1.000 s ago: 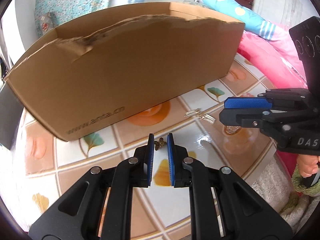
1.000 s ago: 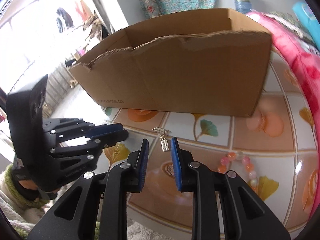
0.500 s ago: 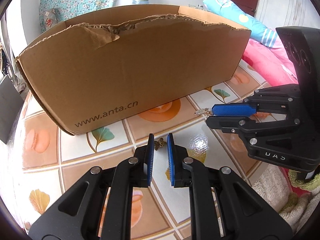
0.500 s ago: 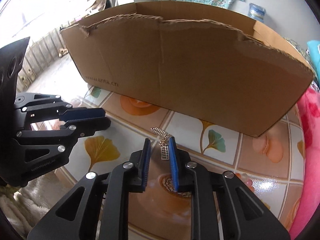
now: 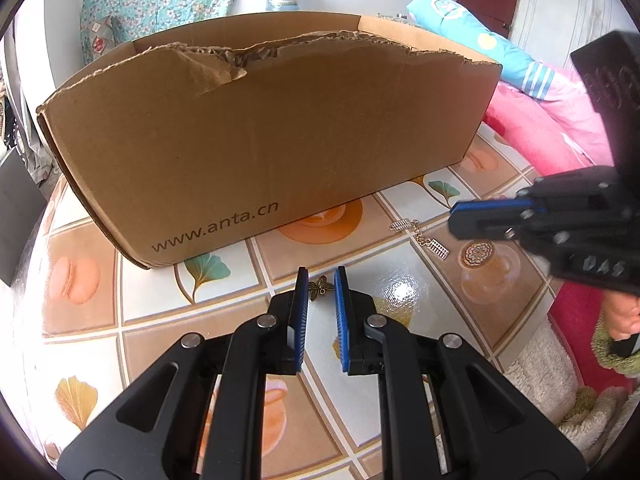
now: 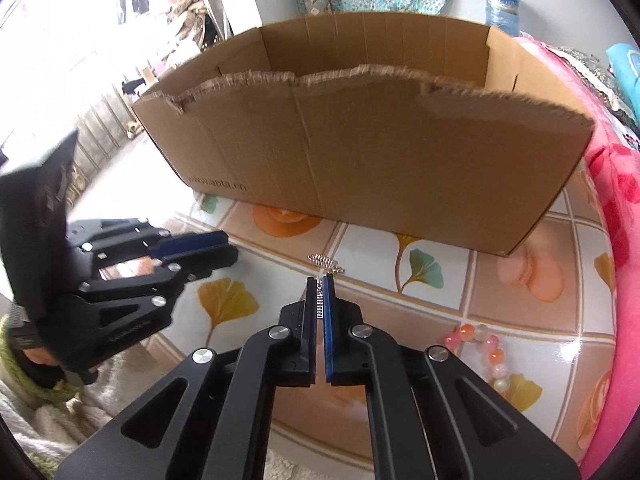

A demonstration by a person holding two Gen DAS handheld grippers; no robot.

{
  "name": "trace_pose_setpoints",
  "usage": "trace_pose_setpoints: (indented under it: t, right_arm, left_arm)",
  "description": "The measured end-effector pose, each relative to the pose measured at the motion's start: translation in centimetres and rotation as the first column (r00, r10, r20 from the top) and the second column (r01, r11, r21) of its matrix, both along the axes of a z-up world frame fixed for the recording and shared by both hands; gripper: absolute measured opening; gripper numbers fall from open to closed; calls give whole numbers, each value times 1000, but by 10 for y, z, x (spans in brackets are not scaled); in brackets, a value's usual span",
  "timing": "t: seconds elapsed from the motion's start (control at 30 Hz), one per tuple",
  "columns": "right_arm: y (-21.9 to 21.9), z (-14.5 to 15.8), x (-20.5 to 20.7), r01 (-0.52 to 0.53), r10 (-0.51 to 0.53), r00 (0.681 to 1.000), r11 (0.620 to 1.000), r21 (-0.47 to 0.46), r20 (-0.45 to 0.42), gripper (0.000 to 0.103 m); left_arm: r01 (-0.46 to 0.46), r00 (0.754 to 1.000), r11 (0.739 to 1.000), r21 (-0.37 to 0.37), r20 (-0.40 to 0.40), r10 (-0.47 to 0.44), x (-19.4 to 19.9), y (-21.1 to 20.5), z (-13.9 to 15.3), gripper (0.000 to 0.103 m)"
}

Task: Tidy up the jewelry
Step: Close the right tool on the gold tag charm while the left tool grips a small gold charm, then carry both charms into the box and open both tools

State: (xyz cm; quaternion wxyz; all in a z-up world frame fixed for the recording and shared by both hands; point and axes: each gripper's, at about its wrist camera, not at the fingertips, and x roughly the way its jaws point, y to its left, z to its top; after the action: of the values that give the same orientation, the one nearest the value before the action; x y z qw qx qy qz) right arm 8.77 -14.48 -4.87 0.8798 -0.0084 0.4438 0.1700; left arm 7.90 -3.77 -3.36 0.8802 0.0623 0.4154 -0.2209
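Gripping a small bronze butterfly charm [image 5: 320,287] between its ribbed blue pads, the left hand-held gripper [image 5: 321,290] stood narrow over the glossy tiled counter [image 5: 160,304]. The right hand-held gripper [image 6: 319,296] had clamped on a silvery ladder-shaped earring [image 6: 319,305], whose thin chain ran to a coiled end [image 6: 322,261] lying on the counter just beyond the tips. Behind both, farther off, sat a corrugated cardboard box [image 5: 272,136] with a ragged torn rim. A round-beaded pink and orange bracelet [image 6: 482,344] lay near, to the right.
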Motion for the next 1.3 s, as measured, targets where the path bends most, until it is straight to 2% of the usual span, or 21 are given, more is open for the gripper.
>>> trace_pose_setpoints:
  t: [0.17,0.33,0.37,0.43,0.6,0.67,0.73,0.87,1.03,1.3]
  right_arm:
    - [-5,13,-2,-6,5,1000,1000,27,21,3]
    - [1,-1,9,-5,5,1000,1000,28,-16,6]
    - [5,-5,12,-5,5,1000,1000,16,-20,12]
    - [11,-14,15,-15,15,999,1000,-8,-33,15]
    - [27,-27,18,-39,37,999,994,-105,-27,15]
    - [29,-28,17,-38,36,999,990,-135,-18,9]
    - [26,-28,18,-37,34,999,993,-115,-28,4]
    - [17,-27,18,-21,18,999,998,-64,-41,2]
    - [6,-16,15,-1,1,999,1000,9,-33,2]
    - [-1,2,12,18,-18,1000,999,51,0,2]
  left_arm:
    - [2,1000,1000,-1,4,-2,-1,0,0,12]
    - [1,1000,1000,-5,2,-1,-1,0,0,12]
    - [1,1000,1000,-5,2,-1,-1,0,0,12]
    - [1,1000,1000,-7,2,-1,-1,0,0,12]
    - [1,1000,1000,-8,3,-1,-1,0,0,12]
    - [1,1000,1000,-8,3,-1,-1,0,0,12]
    - [2,1000,1000,-11,5,-2,0,-1,0,12]
    - [2,1000,1000,-16,5,-2,0,0,0,12]
    - [4,1000,1000,-21,7,-4,0,1,0,12]
    - [4,1000,999,-34,9,-4,2,4,0,12]
